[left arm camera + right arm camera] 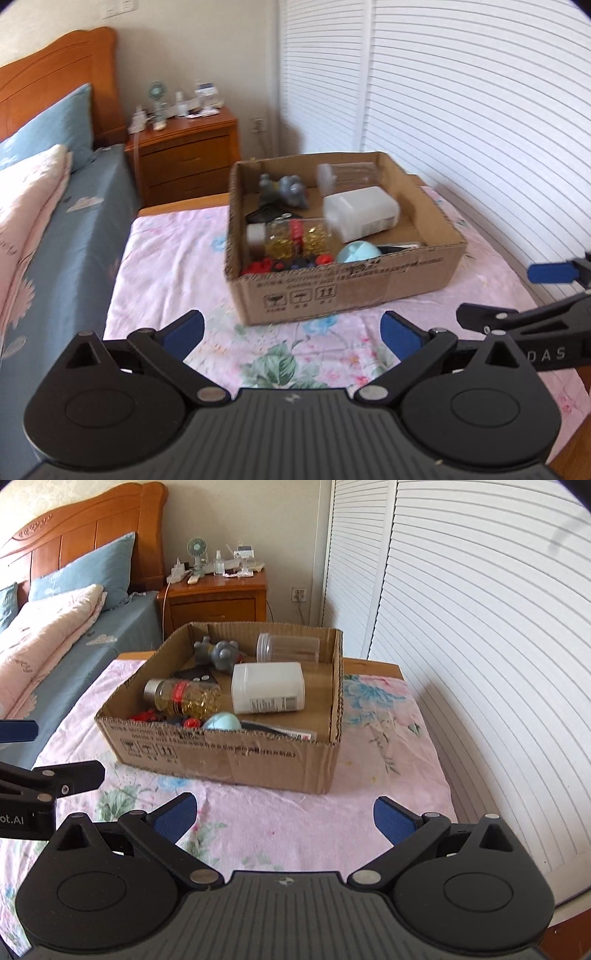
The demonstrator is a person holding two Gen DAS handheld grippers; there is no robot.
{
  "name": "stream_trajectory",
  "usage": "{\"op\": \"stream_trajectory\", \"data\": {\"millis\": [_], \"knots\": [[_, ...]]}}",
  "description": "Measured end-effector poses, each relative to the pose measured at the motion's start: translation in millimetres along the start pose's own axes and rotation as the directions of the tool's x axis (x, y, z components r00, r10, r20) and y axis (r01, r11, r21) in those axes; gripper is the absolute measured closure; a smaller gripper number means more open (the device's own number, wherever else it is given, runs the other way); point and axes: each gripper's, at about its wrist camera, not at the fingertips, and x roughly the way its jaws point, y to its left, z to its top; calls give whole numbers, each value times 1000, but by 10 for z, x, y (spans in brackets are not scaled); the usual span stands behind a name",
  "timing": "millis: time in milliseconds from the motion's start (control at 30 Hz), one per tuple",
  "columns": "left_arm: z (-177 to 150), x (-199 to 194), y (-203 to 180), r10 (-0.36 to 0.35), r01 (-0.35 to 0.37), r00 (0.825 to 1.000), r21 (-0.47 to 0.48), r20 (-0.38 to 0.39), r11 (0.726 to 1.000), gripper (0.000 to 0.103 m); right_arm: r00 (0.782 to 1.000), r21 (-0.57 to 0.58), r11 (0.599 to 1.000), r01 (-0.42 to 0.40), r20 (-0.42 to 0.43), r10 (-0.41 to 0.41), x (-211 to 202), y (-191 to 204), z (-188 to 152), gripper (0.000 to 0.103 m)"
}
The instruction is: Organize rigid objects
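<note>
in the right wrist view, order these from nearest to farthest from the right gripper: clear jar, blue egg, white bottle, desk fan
From the right gripper:
1. blue egg, at the box's near wall
2. white bottle, lying mid-box
3. clear jar, against the box's far wall
4. desk fan, on the nightstand beyond

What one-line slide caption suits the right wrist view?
Open right gripper faces a cardboard box holding a white bottle and a capsule bottle on a floral cloth.
</note>
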Motion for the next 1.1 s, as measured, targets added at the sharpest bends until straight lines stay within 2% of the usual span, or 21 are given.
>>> {"op": "stream_trajectory", "data": {"millis": [167,333,767,1100], "knots": [[-133,-101,37,-4,2,1000,-101,-25,995,2,1000,-28,1000,13,-10,-13,-41,133,-85,0],[-184,-214,61,6,-10,999,-127,-32,992,2,1000,-12,1000,6,-11,-6,-140,165,-107,0],[-143,-463,-1,54,-55,998,-73,-11,996,2,999,9,1000,22,32,-22,-386,182,-61,0],[-119,-447,-30,78,-79,997,-60,-19,995,2,1000,20,1000,14,25,-14,-377,150,-54,0]]}}
